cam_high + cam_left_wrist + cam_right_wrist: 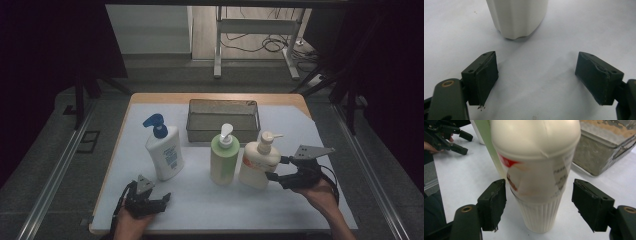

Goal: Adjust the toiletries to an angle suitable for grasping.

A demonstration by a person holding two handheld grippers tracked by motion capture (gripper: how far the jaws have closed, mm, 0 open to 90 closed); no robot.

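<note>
On my white-covered wooden table [300,125], three pump bottles stand before a metal mesh basket [223,119]. My right gripper [537,202] is spread wide around the cream pump bottle with the red-orange label [536,170], not touching. My left gripper [536,75] gapes empty near the white bottle with a blue pump [164,147].

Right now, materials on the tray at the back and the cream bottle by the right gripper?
Metal basket: looks like wire mesh, dull grey, with see-through walls and a wire handle; possibly steel. Cream pump bottle: likely plastic, smooth and slightly glossy, ribbed base, printed label. Both guesses from look alone.
</note>
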